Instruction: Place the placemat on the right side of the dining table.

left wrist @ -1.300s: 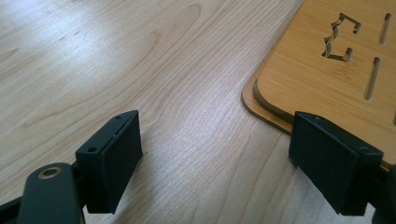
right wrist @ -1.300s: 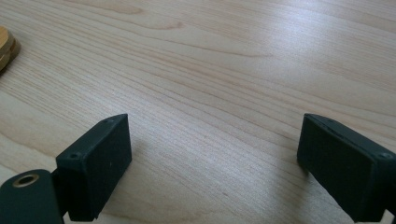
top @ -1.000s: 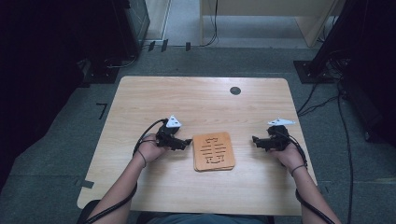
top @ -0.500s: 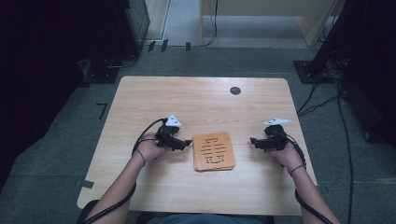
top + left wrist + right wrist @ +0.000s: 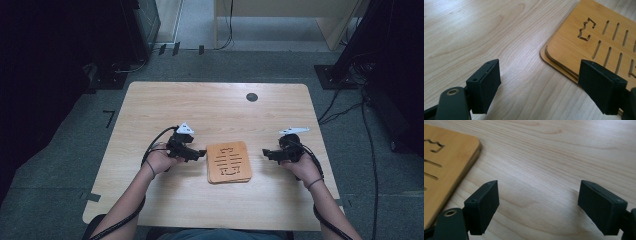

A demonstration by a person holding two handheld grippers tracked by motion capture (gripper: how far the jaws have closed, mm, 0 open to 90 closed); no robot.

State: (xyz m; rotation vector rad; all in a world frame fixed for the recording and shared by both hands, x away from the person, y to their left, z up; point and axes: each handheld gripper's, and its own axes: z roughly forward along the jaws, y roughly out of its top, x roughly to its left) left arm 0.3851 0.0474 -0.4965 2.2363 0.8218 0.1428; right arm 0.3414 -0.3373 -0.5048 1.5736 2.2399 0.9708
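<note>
A flat bamboo board [image 5: 229, 162] with cut slots lies on the table between my two grippers. It looks like two stacked layers [image 5: 564, 68] in the left gripper view. My left gripper [image 5: 200, 153] sits just left of the board, open, its jaws pointing at the board's left edge [image 5: 543, 51]. My right gripper [image 5: 266, 152] is a short way off the board's right edge [image 5: 472, 155], open, with bare tabletop between its jaws. Neither holds anything.
The light wooden table [image 5: 215, 115] has a round dark cable hole [image 5: 252, 97] near its far edge. Dark equipment and cables stand on the floor around the table. Both forearms enter from the near edge.
My right gripper has moved left, closer to the board's right edge. The left gripper and the board have stayed put.
</note>
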